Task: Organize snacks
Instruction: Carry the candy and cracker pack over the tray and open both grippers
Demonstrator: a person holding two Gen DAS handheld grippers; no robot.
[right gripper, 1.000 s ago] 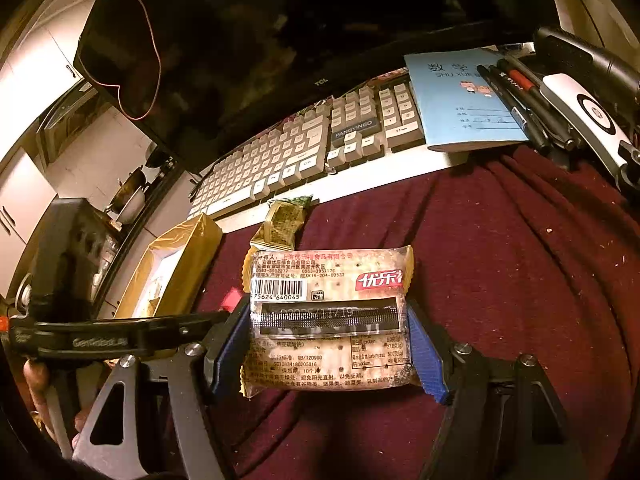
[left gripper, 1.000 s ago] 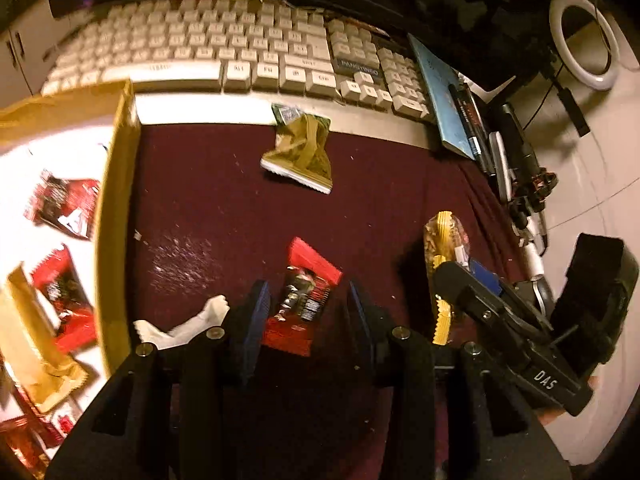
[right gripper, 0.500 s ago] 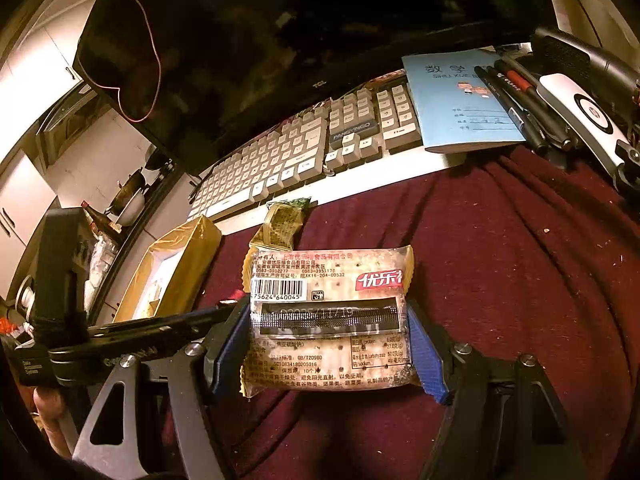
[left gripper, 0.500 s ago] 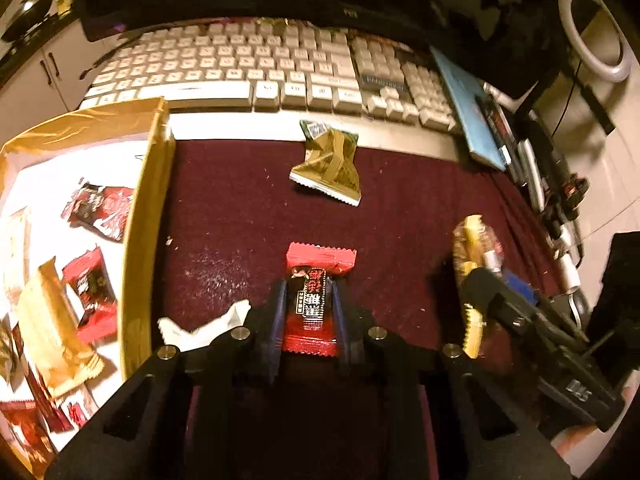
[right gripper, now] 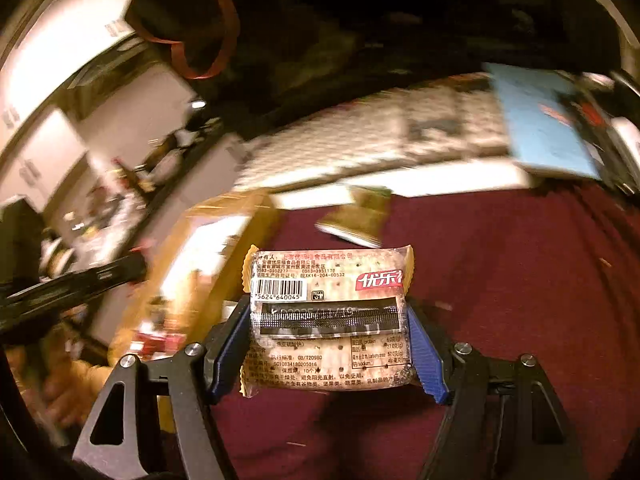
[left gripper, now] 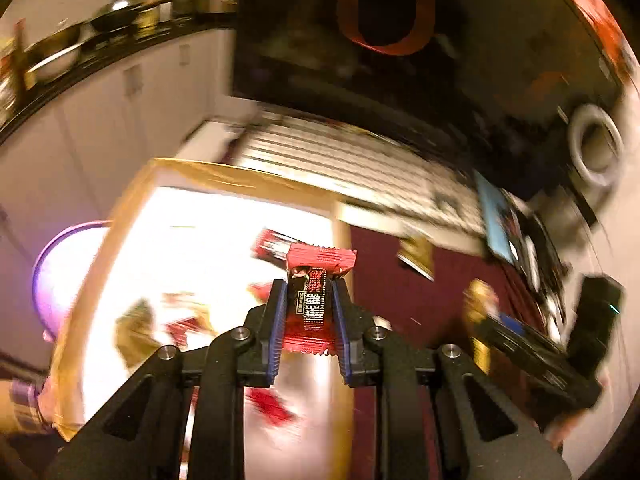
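My left gripper is shut on a small red snack packet and holds it in the air over the right wall of the gold-edged box. Several red and gold snack packets lie blurred inside the box. My right gripper is shut on a clear cracker pack with a barcode label, above the maroon cloth. A green-gold snack packet lies on the cloth near the keyboard. The box also shows at the left of the right wrist view.
A white keyboard and a dark monitor stand behind the cloth. A blue notebook and pens lie at the right. A white ring light is at the far right. The right gripper body shows in the left wrist view.
My left gripper has lifted the red packet off the cloth and swung left, over the box wall. My right gripper has moved left with the cracker pack. Both views are blurred by motion.
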